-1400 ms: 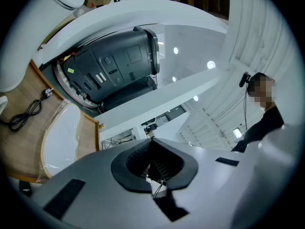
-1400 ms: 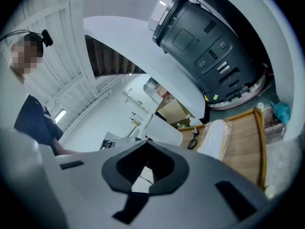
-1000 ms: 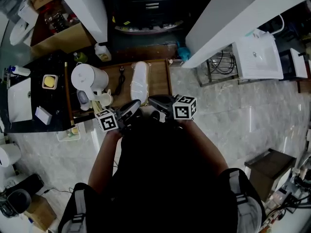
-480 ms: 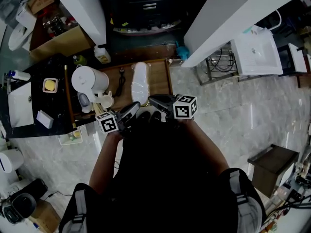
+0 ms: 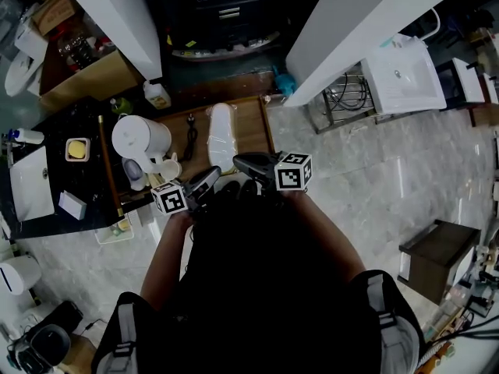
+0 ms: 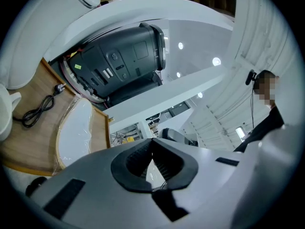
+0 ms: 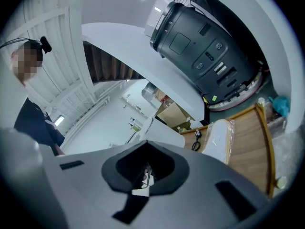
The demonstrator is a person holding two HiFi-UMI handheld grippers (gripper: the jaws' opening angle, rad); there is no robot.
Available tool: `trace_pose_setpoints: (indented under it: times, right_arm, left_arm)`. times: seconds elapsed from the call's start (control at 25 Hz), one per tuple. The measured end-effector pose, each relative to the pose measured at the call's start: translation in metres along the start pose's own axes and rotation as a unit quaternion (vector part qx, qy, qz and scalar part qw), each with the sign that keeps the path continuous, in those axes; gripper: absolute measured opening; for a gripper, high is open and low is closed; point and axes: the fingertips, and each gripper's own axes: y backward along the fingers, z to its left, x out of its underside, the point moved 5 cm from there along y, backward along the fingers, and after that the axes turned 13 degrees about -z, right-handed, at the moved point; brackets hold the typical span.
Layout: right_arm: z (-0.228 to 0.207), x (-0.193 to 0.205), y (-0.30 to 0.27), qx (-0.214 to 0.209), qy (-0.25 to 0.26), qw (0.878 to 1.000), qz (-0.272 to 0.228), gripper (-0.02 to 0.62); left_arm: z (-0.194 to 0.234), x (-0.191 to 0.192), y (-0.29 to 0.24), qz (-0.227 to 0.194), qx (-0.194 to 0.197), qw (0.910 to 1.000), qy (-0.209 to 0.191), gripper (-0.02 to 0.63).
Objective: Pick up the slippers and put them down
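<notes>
**Head view.** Shows a person in dark clothing from above, with the left gripper [image 5: 216, 172] and the right gripper [image 5: 238, 160] held close together at the near edge of a wooden tray [image 5: 256, 127]. Shows the slippers [image 5: 221, 133], a white pair sealed in clear wrap, lying lengthwise on that tray just ahead of both grippers and touched by neither. Shows a coiled black cable [image 5: 189, 135] on the tray just left of the slippers, and a white kettle [image 5: 139, 137] farther left, by a dark counter [image 5: 47, 123].

**Left gripper view.** Looks along the left gripper [image 6: 152, 142], jaws pressed together at the tips with nothing clamped. Leaves only background visible through the hollow behind the pads. Puts the slippers [image 6: 76, 130] low and to the left, the cable [image 6: 40, 106] beyond them on the wood, and a dark grey appliance [image 6: 124, 61] past the tray's far edge.

**Right gripper view.** Looks along the right gripper [image 7: 145, 145], jaws likewise closed at the tips and gripping nothing identifiable. Reveals a small pale patch in the hollow behind the pads, too small to name. Puts the slippers [image 7: 221, 137] to the right on the tray [image 7: 250, 137], apart from the jaws, with the appliance [image 7: 205, 46] above.
</notes>
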Motion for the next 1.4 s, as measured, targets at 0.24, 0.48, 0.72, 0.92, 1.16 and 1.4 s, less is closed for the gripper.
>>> trace_pose_setpoints:
  times: [0.24,0.48,0.72,0.92,1.16,1.4]
  right_arm:
    - [0.002,-0.002,0.001,0.013,0.008,1.0,-0.013,0.007]
    - [0.001,0.0,0.006,0.032,0.012,0.999,-0.023,0.006]
    - [0.0,0.0,0.012,0.049,0.017,0.998,-0.035,0.006]
    - [0.002,0.002,0.021,0.066,0.021,0.997,-0.043,0.006]
    - [0.004,0.005,0.027,0.086,0.025,0.994,-0.056,0.006]
    - [0.007,0.01,0.037,0.105,0.025,0.991,-0.075,0.007]
  left_arm:
    - [0.026,-0.009,0.004,-0.001,-0.026,0.9995,-0.018,0.012]
    - [0.045,-0.014,0.006,0.018,-0.04,0.9975,-0.056,0.014]
    - [0.068,-0.012,0.008,0.052,-0.067,0.9936,-0.075,0.015]
    - [0.086,-0.002,0.006,0.085,-0.077,0.991,-0.069,0.015]
    - [0.101,0.004,0.002,0.13,-0.087,0.985,-0.073,0.07]
    - [0.122,0.012,0.0,0.171,-0.122,0.9741,-0.083,0.147]
